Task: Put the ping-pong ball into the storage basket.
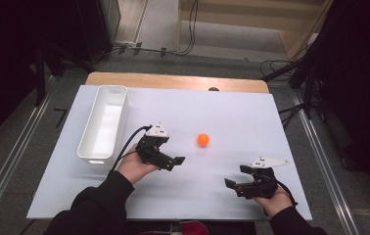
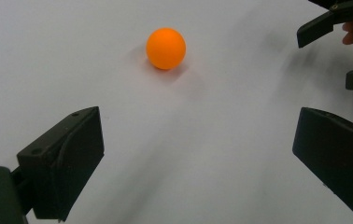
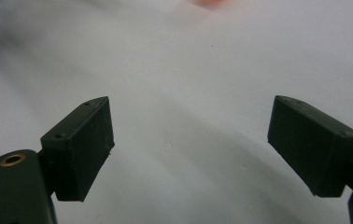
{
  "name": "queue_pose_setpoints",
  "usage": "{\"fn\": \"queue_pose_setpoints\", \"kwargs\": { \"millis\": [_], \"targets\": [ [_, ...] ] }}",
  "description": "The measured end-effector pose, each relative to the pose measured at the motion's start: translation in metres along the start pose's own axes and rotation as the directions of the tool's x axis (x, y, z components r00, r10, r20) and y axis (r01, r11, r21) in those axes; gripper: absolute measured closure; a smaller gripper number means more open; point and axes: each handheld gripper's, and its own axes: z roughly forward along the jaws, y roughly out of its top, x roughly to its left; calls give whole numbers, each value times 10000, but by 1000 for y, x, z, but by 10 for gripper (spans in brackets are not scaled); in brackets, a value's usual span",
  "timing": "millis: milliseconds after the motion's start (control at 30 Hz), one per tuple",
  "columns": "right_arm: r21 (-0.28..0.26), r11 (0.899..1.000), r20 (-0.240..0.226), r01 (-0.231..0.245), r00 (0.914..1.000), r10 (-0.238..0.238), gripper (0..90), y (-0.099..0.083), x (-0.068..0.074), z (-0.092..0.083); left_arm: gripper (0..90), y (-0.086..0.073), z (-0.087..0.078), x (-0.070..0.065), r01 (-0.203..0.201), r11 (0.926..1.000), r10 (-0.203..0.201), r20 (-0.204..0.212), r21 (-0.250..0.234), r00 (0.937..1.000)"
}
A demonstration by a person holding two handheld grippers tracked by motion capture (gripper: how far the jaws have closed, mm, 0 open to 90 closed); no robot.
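Roughly, from left to right —
White bin [image 1: 103, 122]: sitting empty along the left side of the white table [image 1: 232, 107], well apart from the ball.
Left gripper [image 1: 173, 162]: hovering low just right of the bin, jaws spread wide, holding nothing, pointing towards the ball.
Orange ball [image 1: 203, 140]: resting alone on the bare table, between the two grippers and a little beyond them; lying ahead of the left jaws in the left gripper view [image 2: 165, 48].
Handling: probably behaving as light, smooth and hard-shelled, rolling away at any nudge; likely denting under a hard squeeze.
Hold: best taking across the widest middle, jaws closing evenly from both sides, gently.
Right gripper [image 1: 235, 177]: hovering near the table's front right, jaws spread wide, gripping nothing.
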Motion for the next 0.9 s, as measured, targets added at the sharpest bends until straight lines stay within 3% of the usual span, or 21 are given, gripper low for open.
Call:
{"fn": "queue_pose_setpoints", "kwargs": {
  "millis": [700, 900],
  "targets": [
    [82, 9999, 48, 62, 10000, -62, 131, -1, 0, 0, 37, 20, 16, 3, -63, 10000, 64, 158, -74, 9999],
    [101, 9999, -69, 103, 9999, -103, 130, -1, 0, 0, 37, 26, 22, 2, -259, 9997, 259, 90, -51, 9996]
  ]
}}
